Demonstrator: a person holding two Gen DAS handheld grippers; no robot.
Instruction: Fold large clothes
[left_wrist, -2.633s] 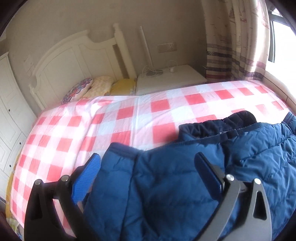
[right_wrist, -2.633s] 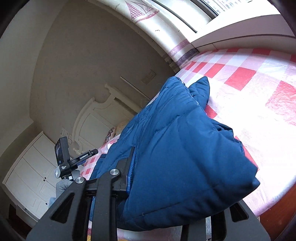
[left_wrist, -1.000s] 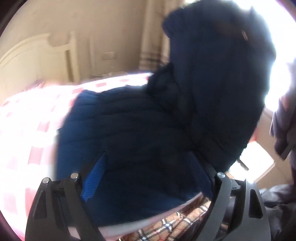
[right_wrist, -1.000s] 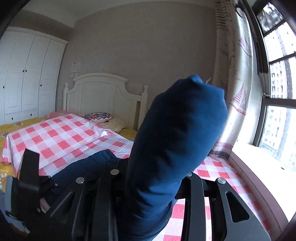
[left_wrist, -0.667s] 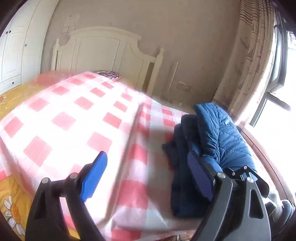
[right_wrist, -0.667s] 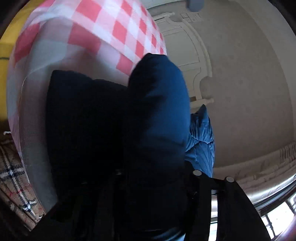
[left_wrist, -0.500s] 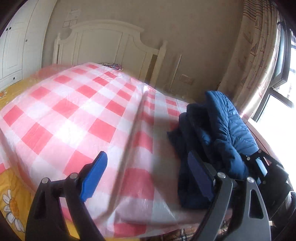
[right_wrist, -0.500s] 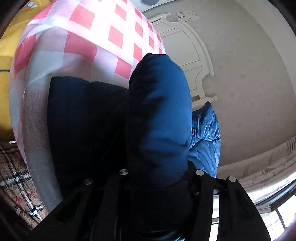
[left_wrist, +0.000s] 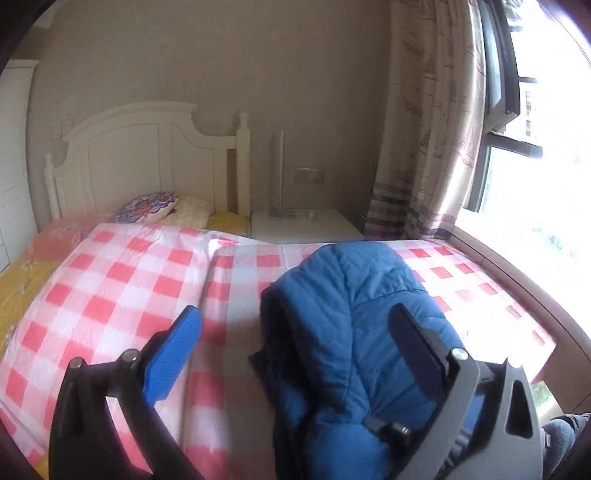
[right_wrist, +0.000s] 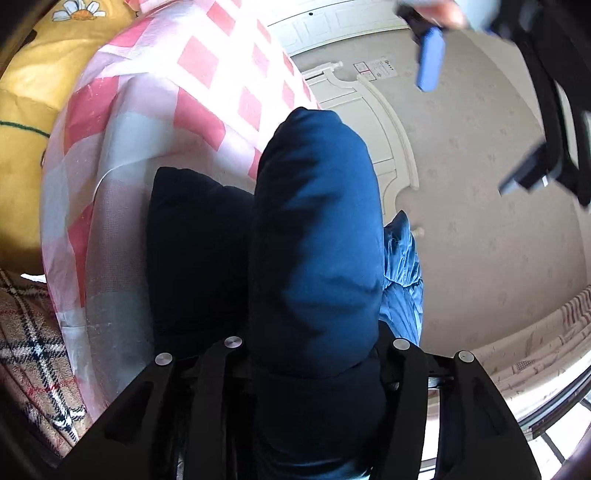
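Note:
A blue puffy jacket (left_wrist: 354, 325) lies folded in a bundle on the red-and-white checked bed cover (left_wrist: 129, 295), near the bed's front right edge. My left gripper (left_wrist: 295, 314) hovers above and in front of it, jaws opening wide, nothing between its pads (left_wrist: 173, 354). In the right wrist view the left gripper (right_wrist: 480, 118) hangs clear above the bundle. My right gripper (right_wrist: 314, 332) is rolled on its side at the jacket's (right_wrist: 317, 221) near end. Its jaws are opening, with a thick fold still filling the gap and hiding the fingertips.
A white headboard (left_wrist: 147, 155) and pillows (left_wrist: 147, 206) stand at the far end, a white nightstand (left_wrist: 306, 225) beside them. Curtain (left_wrist: 417, 147) and window sill (left_wrist: 517, 277) run along the right. A plaid rug (right_wrist: 29, 350) lies below the bed edge.
The right gripper swung the raised jacket down onto the bed, rolling onto its side, and its jaws spread a little. The left gripper let go, pulled back and rose, jaws wider.

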